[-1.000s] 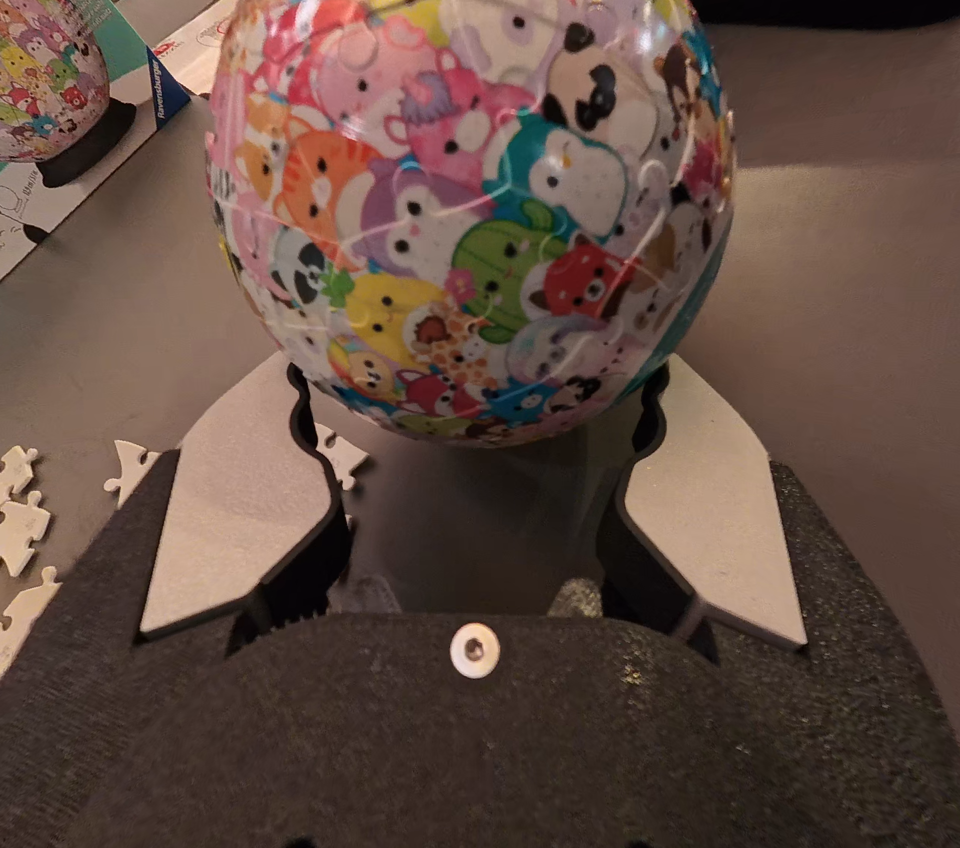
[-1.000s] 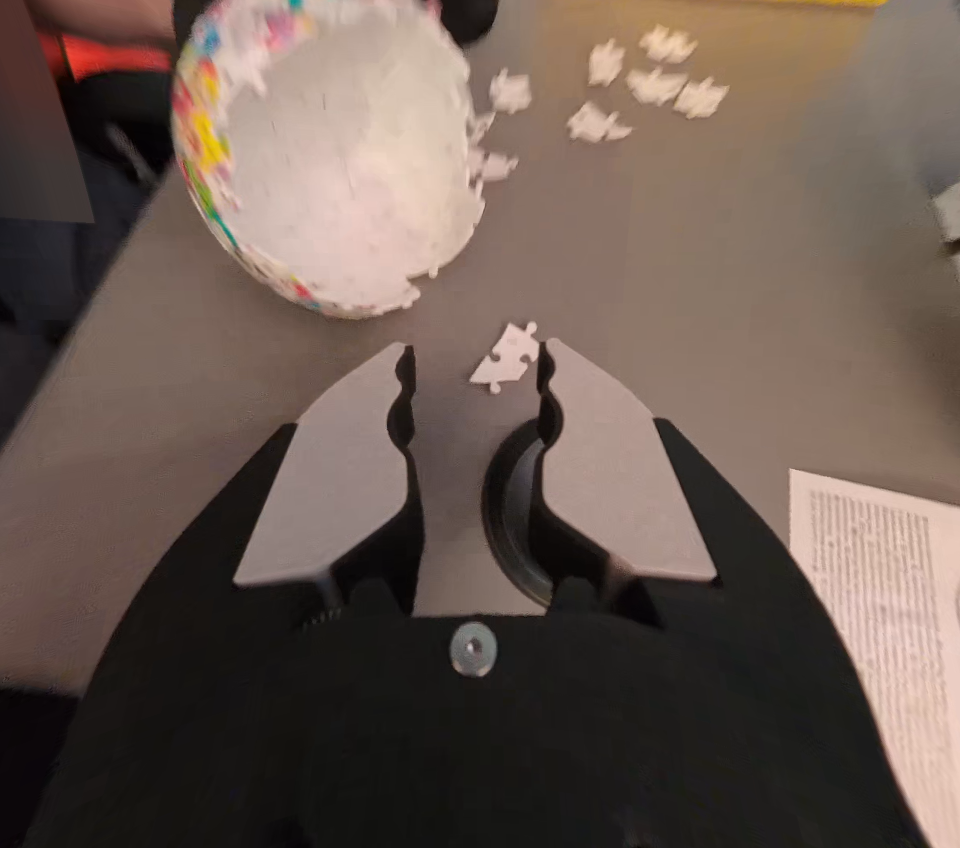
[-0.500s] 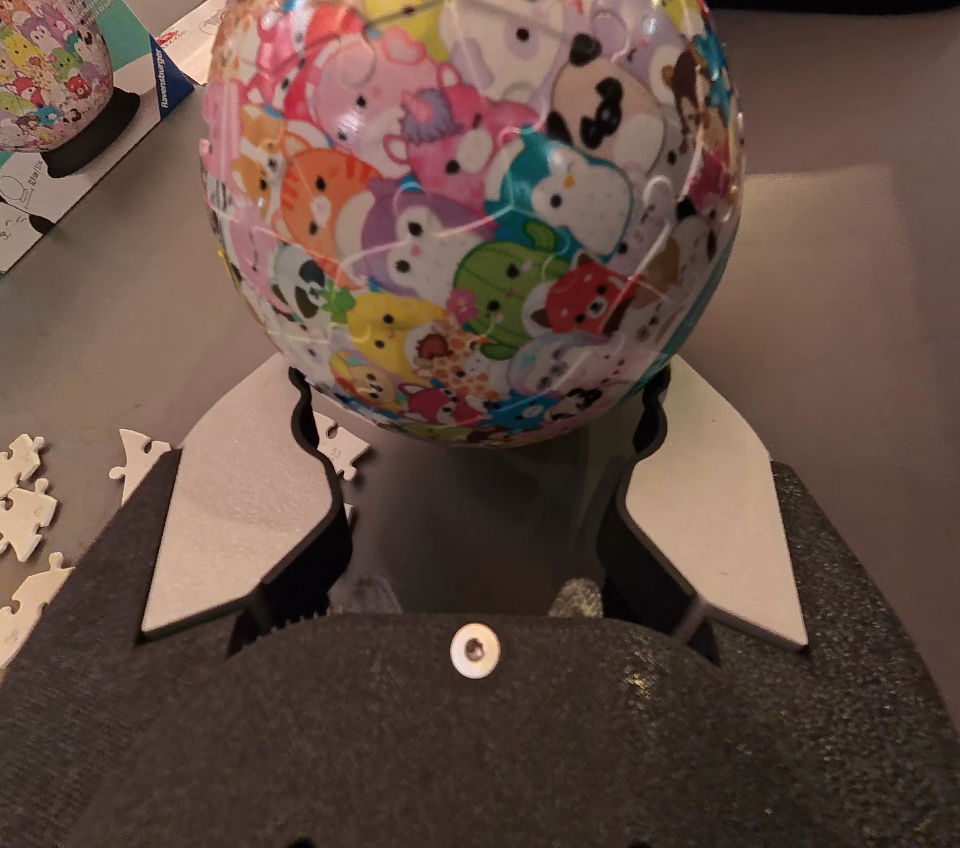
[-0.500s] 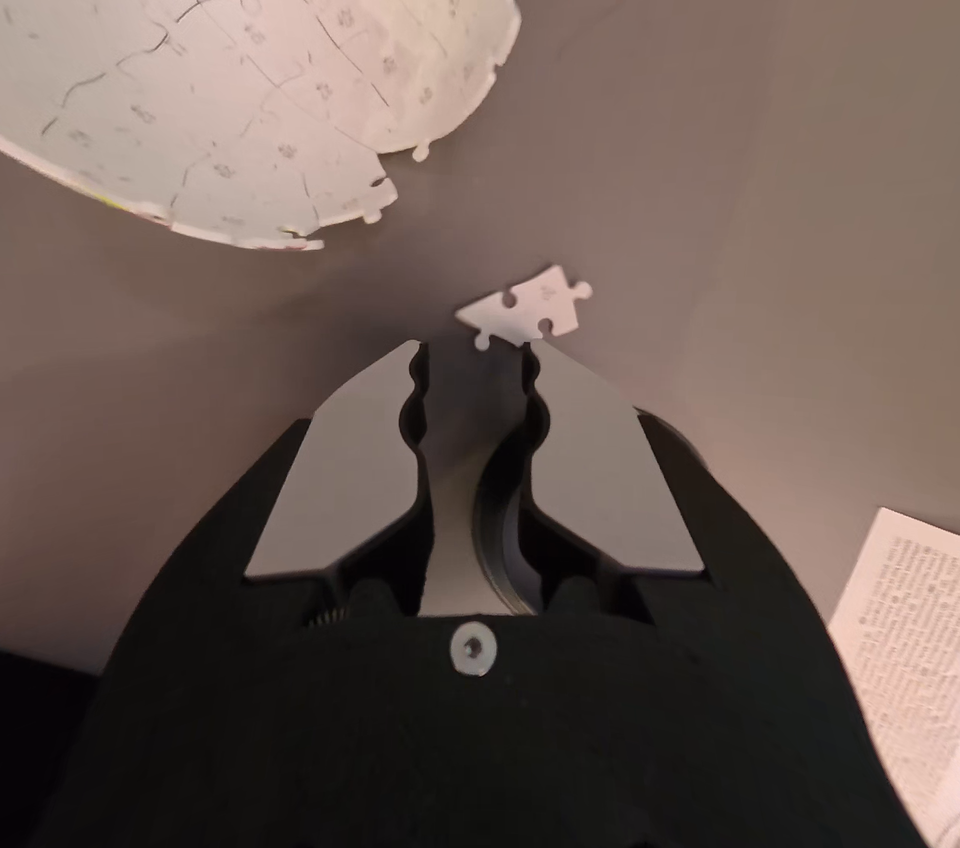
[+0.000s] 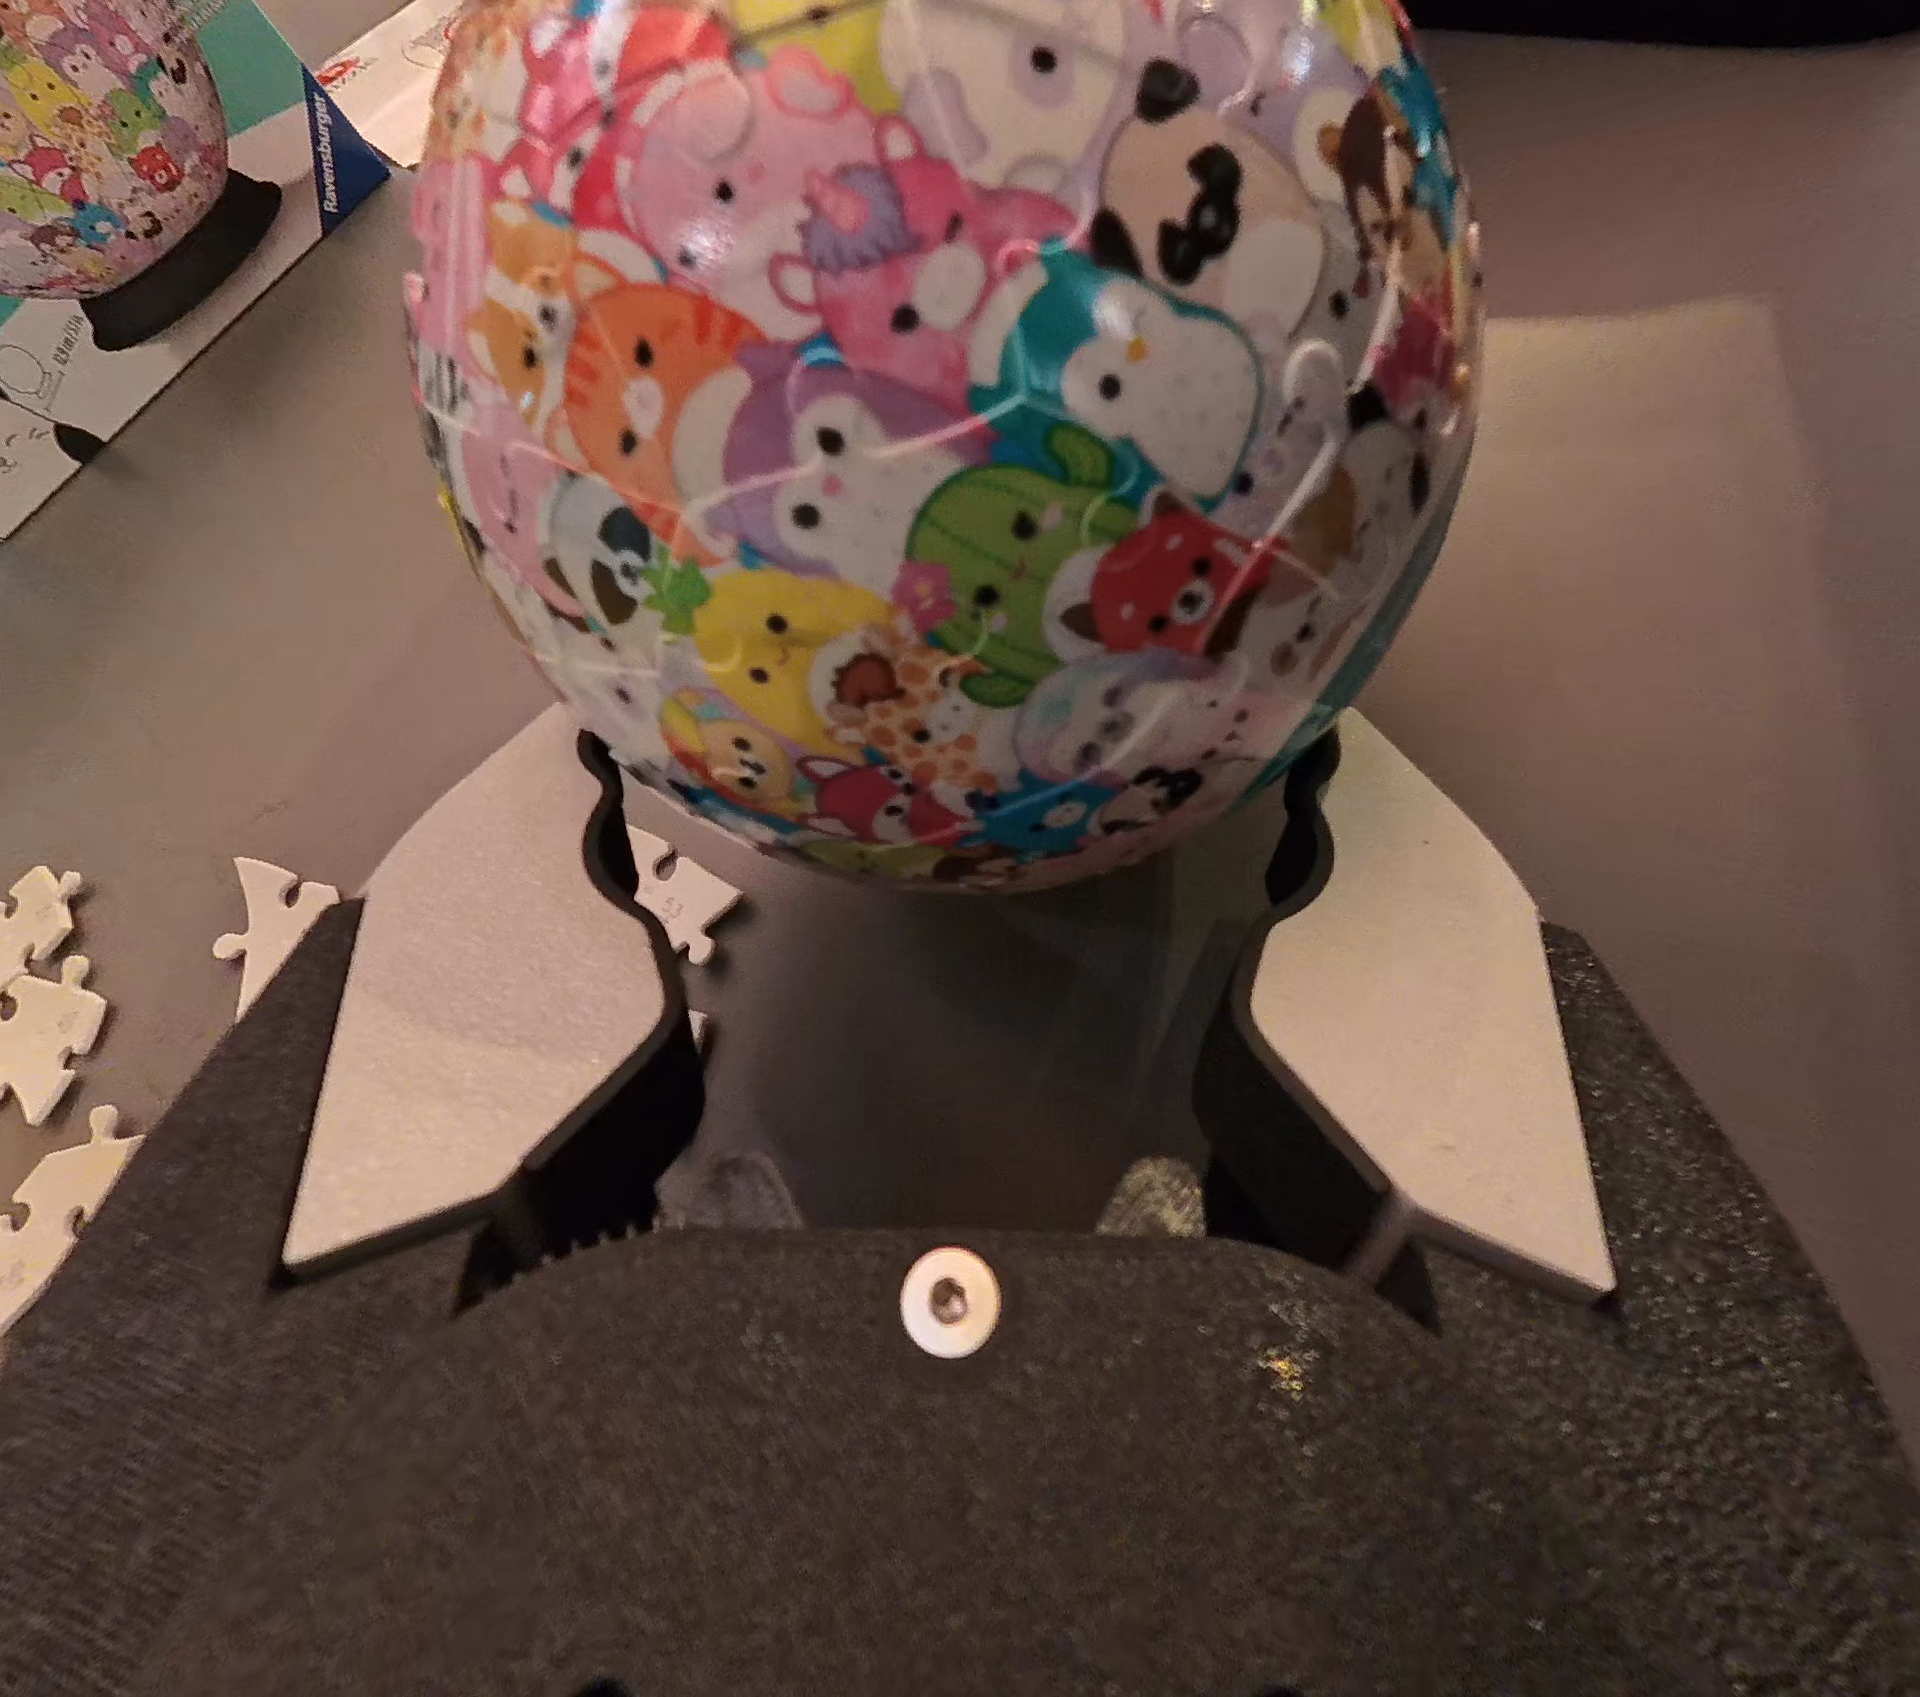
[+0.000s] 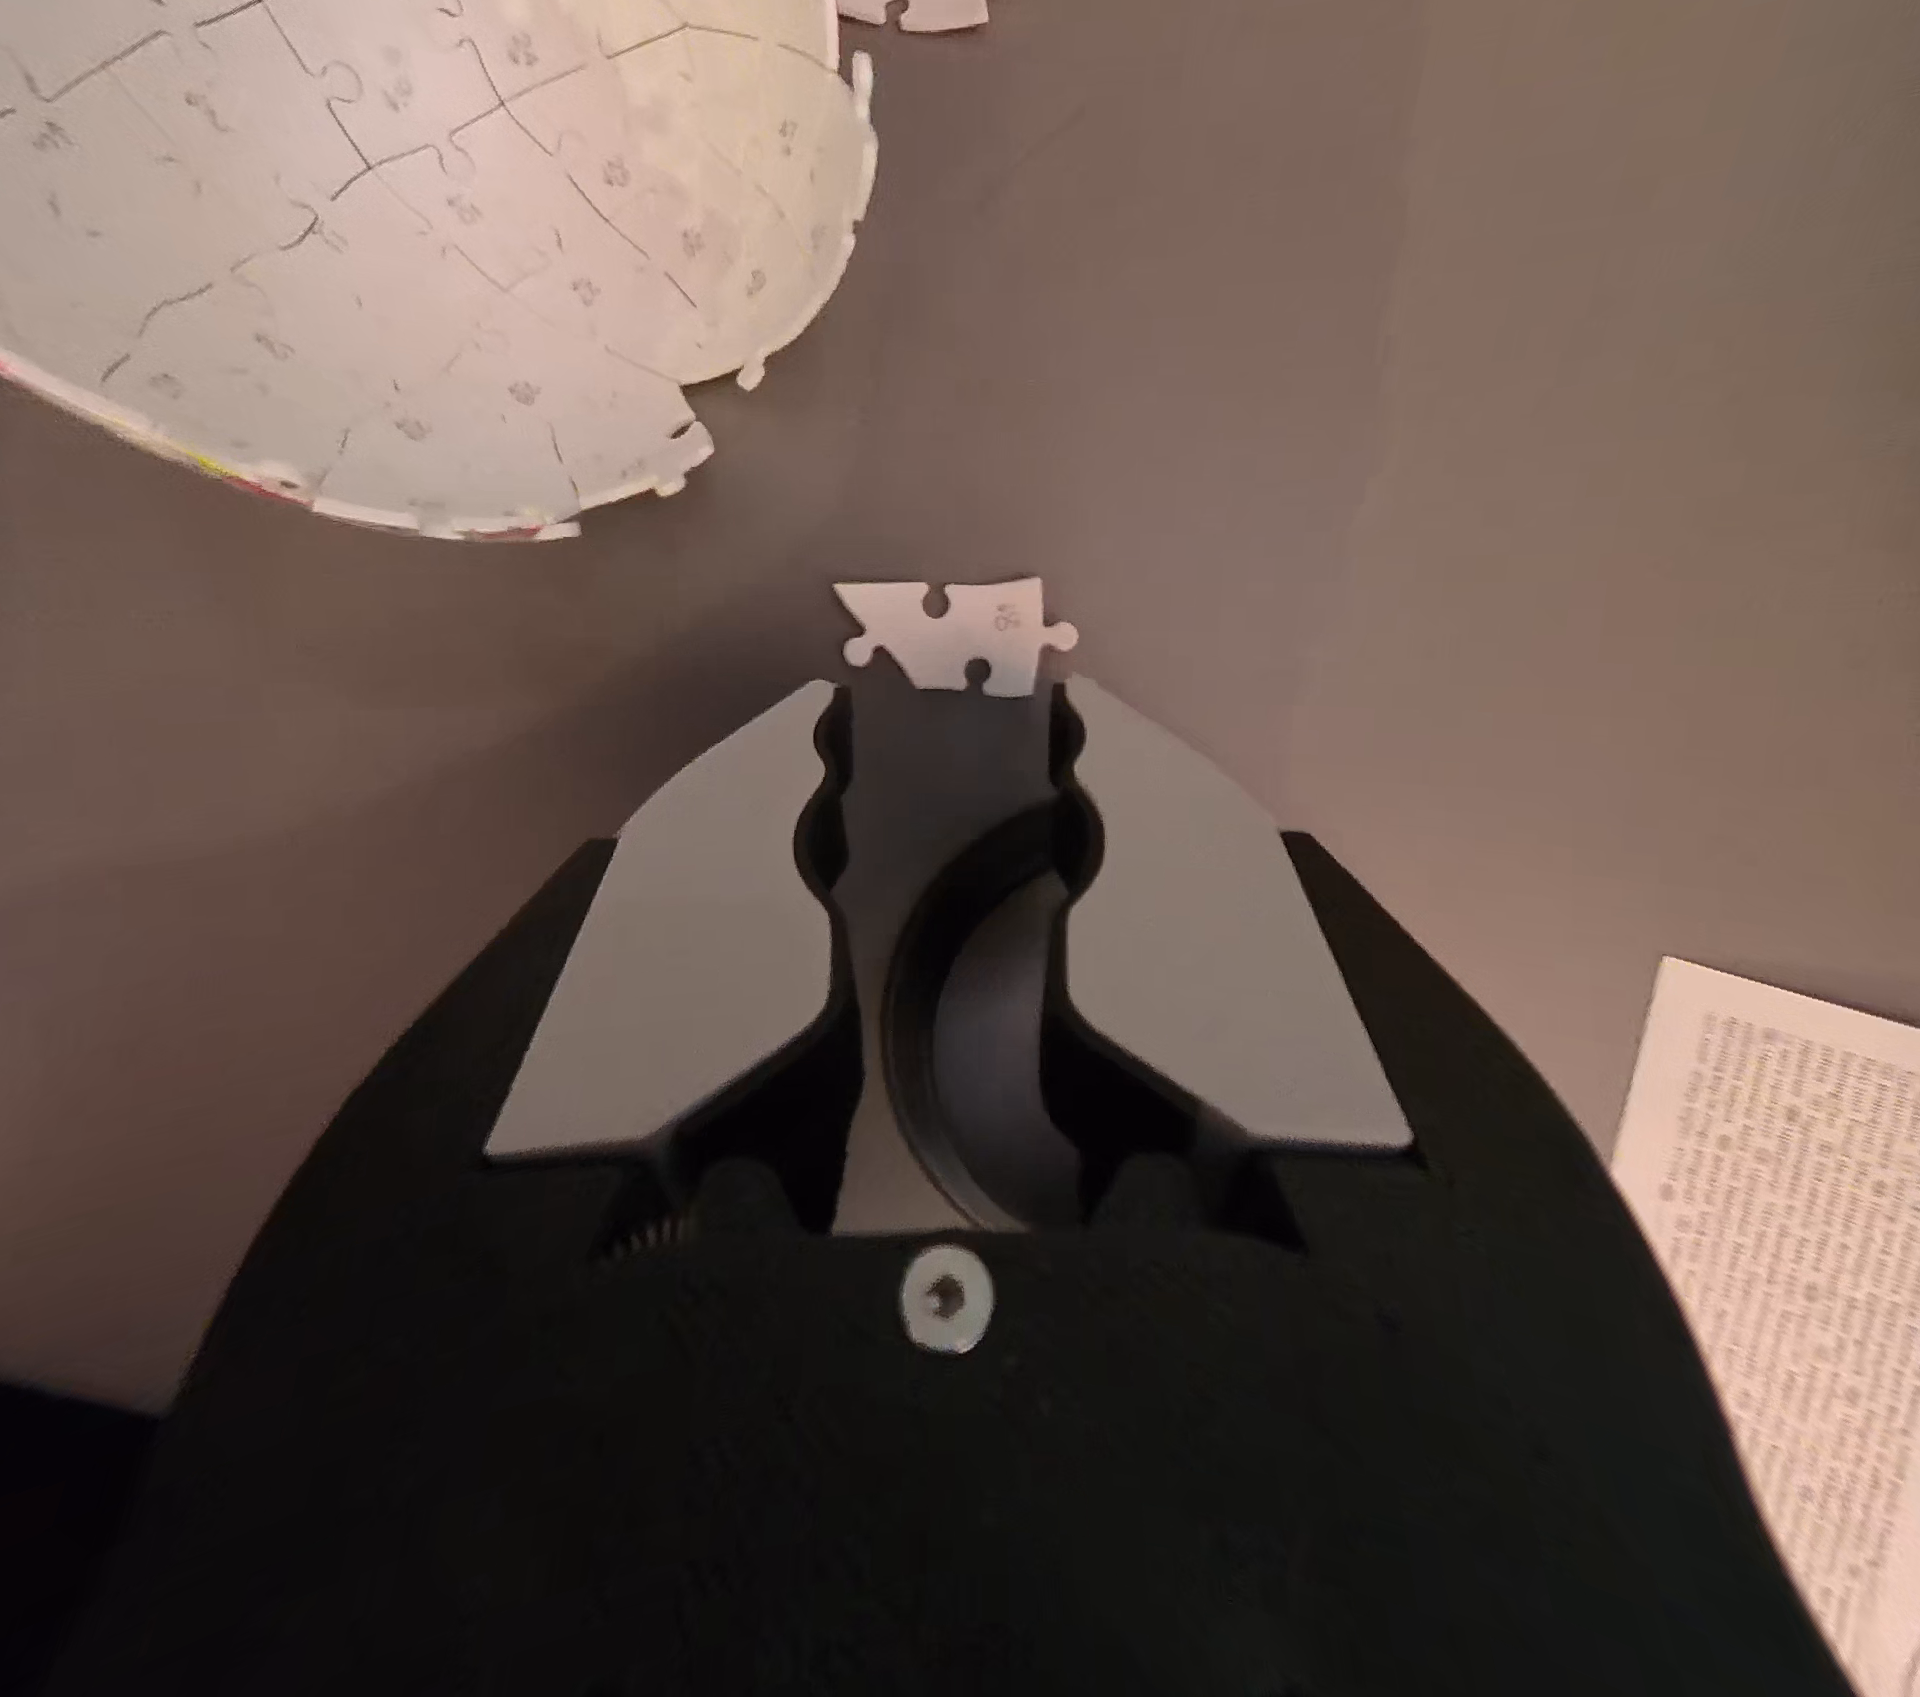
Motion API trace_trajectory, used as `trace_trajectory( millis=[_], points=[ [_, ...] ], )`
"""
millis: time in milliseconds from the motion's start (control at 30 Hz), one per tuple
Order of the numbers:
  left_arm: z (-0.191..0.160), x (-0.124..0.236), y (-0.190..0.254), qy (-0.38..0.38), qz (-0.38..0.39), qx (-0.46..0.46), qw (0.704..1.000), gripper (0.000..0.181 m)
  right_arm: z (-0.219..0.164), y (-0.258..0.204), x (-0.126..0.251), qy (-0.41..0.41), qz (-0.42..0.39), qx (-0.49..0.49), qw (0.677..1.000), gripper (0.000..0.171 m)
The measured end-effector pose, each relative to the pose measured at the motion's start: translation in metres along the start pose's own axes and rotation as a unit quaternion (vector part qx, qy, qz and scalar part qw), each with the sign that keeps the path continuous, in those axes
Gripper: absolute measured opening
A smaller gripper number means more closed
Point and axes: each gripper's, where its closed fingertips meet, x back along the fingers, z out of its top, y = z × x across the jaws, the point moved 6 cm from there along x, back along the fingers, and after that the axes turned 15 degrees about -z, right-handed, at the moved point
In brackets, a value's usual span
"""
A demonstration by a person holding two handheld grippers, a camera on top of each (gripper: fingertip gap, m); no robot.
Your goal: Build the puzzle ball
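Left tool (image 5: 956, 774) pinches the puzzle ball (image 5: 935, 317) at frame centre; right tool (image 6: 951, 691), spread, sits just below a loose puzzle piece (image 6: 951, 634).

Parted tongs (image 6: 948, 697) just short of white piece (image 6: 951, 634) — puzzle shell (image 6: 416, 120) beyond

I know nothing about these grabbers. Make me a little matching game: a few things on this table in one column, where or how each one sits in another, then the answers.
Things:
1. puzzle ball
2. loose white piece
3. puzzle box
4. printed sheet

Places:
A. at the table's right edge, beside the right gripper
B. far left, behind the ball
C. between the wide-open fingers of the left gripper
D. flat on the table, just past the right gripper's fingertips

Pairs: 1-C, 2-D, 3-B, 4-A
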Motion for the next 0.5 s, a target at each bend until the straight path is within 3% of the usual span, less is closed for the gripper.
trace_trajectory(
  millis=[333,500],
  points=[
    [0.001,-0.001,-0.001,0.002,-0.001,0.002,1.0,0.121,-0.002,0.003,-0.015,-0.008,0.025,0.0,1.0,0.043],
    [0.001,-0.001,-0.001,-0.001,-0.001,0.003,1.0,0.121,-0.002,0.002,-0.016,-0.001,0.008,0.013,1.0,0.026]
  ],
)
